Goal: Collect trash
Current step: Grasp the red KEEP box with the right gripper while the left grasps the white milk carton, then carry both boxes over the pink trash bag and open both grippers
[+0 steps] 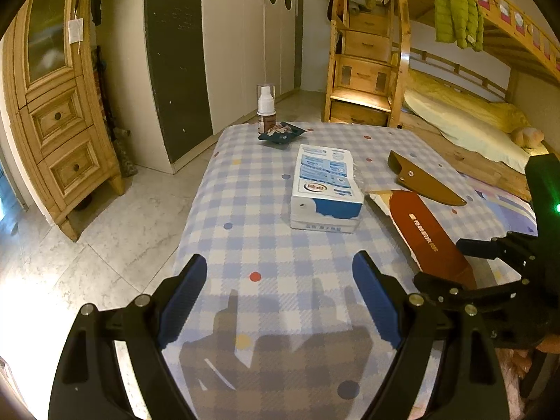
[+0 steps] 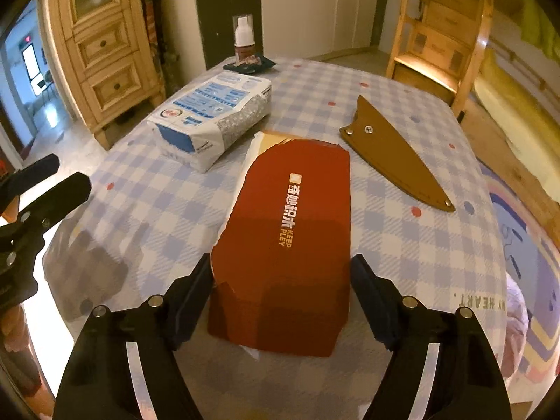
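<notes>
Step in hand, by the look of it: first pick of the trash, with the right gripper (image 2: 281,273) lined up on the red packet (image 2: 290,231).

Table (image 1: 266,255), checked cloth, as the landmark. On it, largest first: red packet flat at the near right part, torn pale end pointing away; tissue pack (image 1: 325,189) just left of and beyond the packet, close beside its torn end; brown sheath (image 2: 395,157) right of the packet, apart from it; dark wrapper (image 1: 280,132) at the far edge, with a small bottle (image 1: 266,108) just behind it.

Next move, as a judgement: lower onto the packet's near end and close across its width; thin and flat, so likely to buckle or slip unless an edge is caught.

Right fingers (image 2: 190,297): wide apart, straddling the packet's near end, left one at its edge; firm contact cannot be told, nothing lifted.

Left gripper (image 1: 280,297): wide apart over bare cloth at the near edge, holding nothing.
</notes>
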`<state>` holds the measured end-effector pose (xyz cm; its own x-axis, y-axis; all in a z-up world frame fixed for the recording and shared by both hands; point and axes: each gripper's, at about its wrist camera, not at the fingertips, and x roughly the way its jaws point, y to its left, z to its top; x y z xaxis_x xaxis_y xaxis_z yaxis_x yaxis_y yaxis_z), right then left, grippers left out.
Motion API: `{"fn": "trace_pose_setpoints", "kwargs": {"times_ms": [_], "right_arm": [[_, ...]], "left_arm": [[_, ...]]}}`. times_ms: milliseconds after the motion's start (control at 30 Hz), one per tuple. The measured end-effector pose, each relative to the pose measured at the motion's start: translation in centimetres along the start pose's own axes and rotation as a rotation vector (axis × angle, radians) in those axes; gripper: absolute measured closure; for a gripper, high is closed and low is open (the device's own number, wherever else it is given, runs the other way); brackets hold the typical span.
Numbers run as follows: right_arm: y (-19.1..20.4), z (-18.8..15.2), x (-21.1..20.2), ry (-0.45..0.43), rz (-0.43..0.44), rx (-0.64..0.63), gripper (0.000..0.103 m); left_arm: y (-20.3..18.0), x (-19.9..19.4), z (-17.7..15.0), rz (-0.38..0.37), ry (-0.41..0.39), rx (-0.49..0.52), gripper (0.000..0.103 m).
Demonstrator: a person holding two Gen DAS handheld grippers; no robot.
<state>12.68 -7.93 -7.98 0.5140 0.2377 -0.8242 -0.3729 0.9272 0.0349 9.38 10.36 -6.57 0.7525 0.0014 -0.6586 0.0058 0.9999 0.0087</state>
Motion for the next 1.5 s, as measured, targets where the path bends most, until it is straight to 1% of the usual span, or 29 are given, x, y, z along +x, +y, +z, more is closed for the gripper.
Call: {"fn": "trace_pose_setpoints", "kwargs": {"times_ms": [67, 167, 233, 400, 467, 700, 767, 800, 867, 900, 933, 1000, 1100, 1267, 1400, 1500], "right_arm": [[0.0, -0.2, -1.1, -0.043, -0.016, -0.013, 0.026], [-0.3, -0.2, -4.0, -0.131, -0.048, -0.025, 0.026], [-0.8, 0.1, -5.2, -0.164, -0.056, -0.018, 0.026], [-2.7, 0.8, -6.7, -0.198, -0.091, 0.01, 0.026], [-3.5, 0.9, -6.9, -0.206, -0.103, 0.026, 0.026], [-5.1, 0.7, -7.3, -0.221, -0.117, 0.067, 0.026], [-5.4, 0.4, -7.3, -0.219, -0.123, 0.075, 0.026], [-5.6, 0.3, -7.4, -0.219, -0.122, 0.078, 0.026], [-6.1, 0.1, -7.4, -0.217, -0.122, 0.087, 0.026], [-6.3, 0.0, -7.4, -0.215, -0.122, 0.091, 0.026], [-6.3, 0.0, -7.5, -0.214, -0.124, 0.095, 0.026], [-6.5, -0.2, -7.7, -0.217, -0.126, 0.103, 0.026], [-6.9, -0.5, -8.1, -0.227, -0.124, 0.118, 0.026], [-7.4, -0.9, -9.0, -0.248, -0.124, 0.136, 0.026], [-7.8, -1.4, -9.6, -0.261, -0.123, 0.152, 0.026], [-8.4, -2.1, -10.1, -0.268, -0.125, 0.166, 0.026]], "left_arm": [[-0.4, -0.2, 0.0, 0.0, -0.001, 0.008, 0.02], [-0.8, -0.2, 0.3, -0.007, 0.002, 0.015, 0.02], [-1.2, 0.1, 0.7, -0.01, 0.005, 0.022, 0.018], [-2.4, 1.4, 1.6, -0.028, 0.023, 0.039, 0.015], [-2.9, 2.2, 2.2, -0.038, 0.03, 0.047, 0.012], [-4.3, 6.1, 4.2, -0.063, 0.085, 0.058, 0.012], [-4.5, 7.1, 4.5, -0.066, 0.106, 0.059, 0.021], [-4.6, 7.6, 4.6, -0.07, 0.117, 0.058, 0.022], [-4.8, 8.5, 4.8, -0.064, 0.139, 0.062, 0.032], [-5.0, 8.8, 4.8, -0.062, 0.149, 0.07, 0.034], [-5.1, 8.8, 4.8, -0.058, 0.145, 0.077, 0.034], [-5.3, 8.6, 4.6, -0.058, 0.143, 0.086, 0.035], [-5.2, 7.5, 4.4, -0.074, 0.127, 0.07, 0.036], [-5.9, 3.0, 3.8, -0.14, 0.057, 0.048, 0.036], [-7.2, -0.1, 3.8, -0.186, 0.009, 0.065, 0.036], [-8.7, -1.5, 3.9, -0.204, -0.019, 0.091, 0.036]]}}
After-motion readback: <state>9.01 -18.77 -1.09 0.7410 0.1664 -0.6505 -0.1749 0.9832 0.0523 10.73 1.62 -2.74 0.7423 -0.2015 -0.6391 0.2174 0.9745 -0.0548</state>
